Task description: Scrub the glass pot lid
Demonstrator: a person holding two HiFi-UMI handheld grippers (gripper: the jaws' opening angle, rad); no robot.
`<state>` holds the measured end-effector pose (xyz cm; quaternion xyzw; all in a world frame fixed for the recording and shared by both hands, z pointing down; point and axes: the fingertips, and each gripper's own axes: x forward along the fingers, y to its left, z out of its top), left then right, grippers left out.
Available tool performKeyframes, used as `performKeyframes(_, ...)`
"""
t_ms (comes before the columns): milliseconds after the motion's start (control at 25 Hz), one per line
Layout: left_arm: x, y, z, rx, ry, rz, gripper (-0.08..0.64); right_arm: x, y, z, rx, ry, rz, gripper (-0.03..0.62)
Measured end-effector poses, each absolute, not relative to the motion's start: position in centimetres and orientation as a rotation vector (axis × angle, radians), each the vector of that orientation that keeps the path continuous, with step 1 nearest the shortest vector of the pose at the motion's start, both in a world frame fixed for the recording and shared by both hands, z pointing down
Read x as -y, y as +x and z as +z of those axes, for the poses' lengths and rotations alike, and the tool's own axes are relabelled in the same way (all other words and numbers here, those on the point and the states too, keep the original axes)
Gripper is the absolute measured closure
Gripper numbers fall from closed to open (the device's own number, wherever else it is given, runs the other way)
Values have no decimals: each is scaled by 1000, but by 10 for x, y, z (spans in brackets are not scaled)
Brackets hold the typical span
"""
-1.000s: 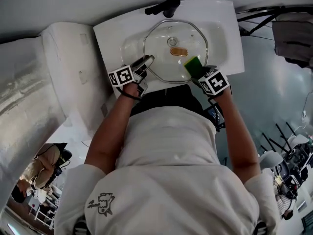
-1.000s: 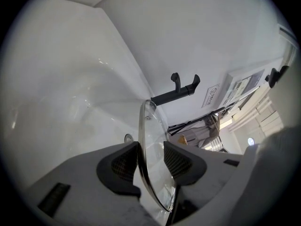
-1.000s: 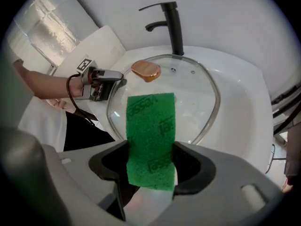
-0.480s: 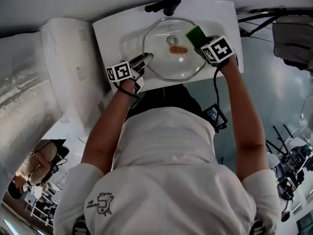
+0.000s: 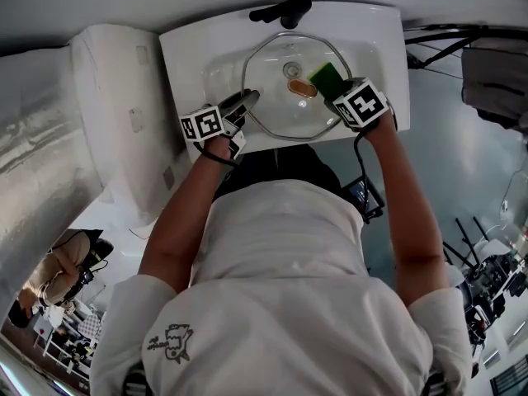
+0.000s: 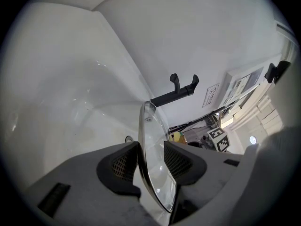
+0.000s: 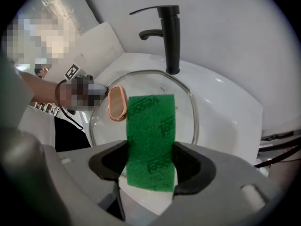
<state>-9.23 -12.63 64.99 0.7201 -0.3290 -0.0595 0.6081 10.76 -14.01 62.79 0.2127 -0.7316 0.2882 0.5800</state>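
The glass pot lid (image 5: 280, 97) with its copper handle (image 5: 302, 89) lies in the white sink (image 5: 388, 64). My left gripper (image 5: 247, 99) is shut on the lid's left rim. In the left gripper view the rim (image 6: 155, 178) runs edge-on between the two pads (image 6: 124, 164). My right gripper (image 5: 332, 85) points steeply down over the lid's right half, shut on a green scrub sponge (image 5: 327, 78). In the right gripper view the sponge (image 7: 150, 140) stands between the jaws, just right of the handle (image 7: 116, 102) and over the glass (image 7: 186, 112). Whether the sponge touches the glass is hidden.
A black faucet (image 5: 285, 11) stands at the sink's far edge, also in the right gripper view as a tall spout (image 7: 169, 36). A big white fixture (image 5: 107, 114) lies left of the sink. A dark rack (image 5: 487, 56) is at the right.
The right gripper carried the sponge from the lid's near right edge up toward the faucet side, then part way back beside the handle. The left gripper and lid stayed still.
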Motion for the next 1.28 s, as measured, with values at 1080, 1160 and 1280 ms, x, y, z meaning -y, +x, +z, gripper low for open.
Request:
performKeyframes(1080,124,-90,652,704,1642,-140,402,25,-46,636,1731,64,206,299)
performKeyframes(1160,125,-92,653,703,1637,-138,402,24,-50,641,1703,58,169,299)
performKeyframes(1280,124,-93,652,699,1645,-127,402,17,-41,642,1681,46,132,302)
